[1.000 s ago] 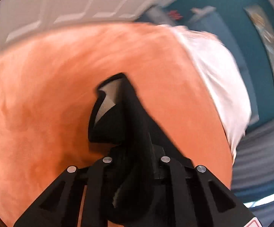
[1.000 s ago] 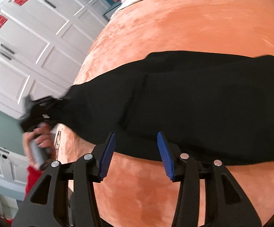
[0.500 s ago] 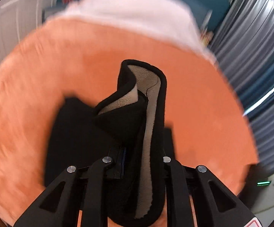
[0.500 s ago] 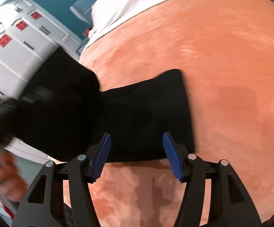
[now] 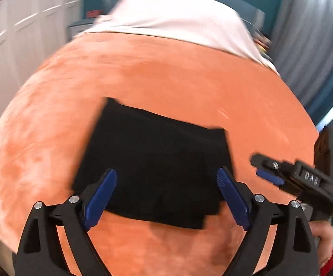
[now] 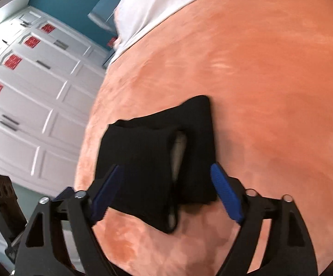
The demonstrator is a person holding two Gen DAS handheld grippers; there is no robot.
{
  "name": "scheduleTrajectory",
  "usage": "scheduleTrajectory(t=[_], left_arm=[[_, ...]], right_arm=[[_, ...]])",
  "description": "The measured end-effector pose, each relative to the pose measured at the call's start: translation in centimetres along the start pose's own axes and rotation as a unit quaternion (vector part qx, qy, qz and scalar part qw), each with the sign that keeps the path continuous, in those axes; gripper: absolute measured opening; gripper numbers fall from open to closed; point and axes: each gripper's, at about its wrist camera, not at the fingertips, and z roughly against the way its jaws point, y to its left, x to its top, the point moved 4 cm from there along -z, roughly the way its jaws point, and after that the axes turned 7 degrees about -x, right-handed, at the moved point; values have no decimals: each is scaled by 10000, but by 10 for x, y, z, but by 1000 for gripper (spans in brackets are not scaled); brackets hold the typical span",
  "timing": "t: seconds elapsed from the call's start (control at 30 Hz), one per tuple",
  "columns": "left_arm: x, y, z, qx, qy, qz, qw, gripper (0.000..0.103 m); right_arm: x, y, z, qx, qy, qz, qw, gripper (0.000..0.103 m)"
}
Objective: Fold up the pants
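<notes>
Pants (image 5: pixel 152 161) — black, folded square — on plush orange blanket (image 5: pixel 166 76).

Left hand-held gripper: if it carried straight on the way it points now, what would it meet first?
Most likely the folded black pants, lying on the orange bedspread between its opening jaws. The left hand-held gripper holds nothing; depth is uncertain.
</notes>
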Motion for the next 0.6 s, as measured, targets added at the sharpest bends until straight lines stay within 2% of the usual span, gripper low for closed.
scheduleTrajectory(t=[0.07, 0.13, 0.23, 0.3, 0.33, 0.37, 0.4, 0.43, 0.47, 0.53, 0.6], left_arm=[[8, 39, 3, 171, 52, 495, 9986, 87], [10, 67, 6, 413, 34, 784, 9961, 87], [6, 102, 0, 779, 120, 928, 9926, 87], [3, 113, -3, 973, 131, 917, 9909, 87], [1, 116, -6, 1040, 202, 892, 9904, 87], [3, 117, -6, 1052, 247, 890, 9901, 87], [5, 120, -9, 1056, 277, 879, 9901, 87], [6, 120, -9, 1080, 275, 849, 9901, 87], [10, 119, -5, 1111, 199, 793, 9904, 87], [16, 120, -1, 1145, 66, 721, 9908, 87], [21, 119, -1, 1190, 48, 691, 9905, 87]], right_arm=[[4, 8, -23, -140, 191, 94, 9997, 84], [2, 12, -44, -331, 367, 187, 9986, 84], [-11, 16, -73, -400, 587, 39, 9975, 83], [-16, 20, -81, -467, 558, 116, 9973, 59], [-18, 24, -87, -545, 615, 208, 9964, 30], [-19, 27, -94, -728, 720, 317, 9942, 20], [-15, 34, -95, -717, 765, 391, 9937, 17], [-6, 53, -86, -646, 657, 651, 9936, 12], [2, 68, -77, -591, 512, 873, 9931, 12], [27, 115, -37, -459, -110, 1446, 9884, 12], [44, 138, -13, -427, -472, 1753, 9825, 12]])
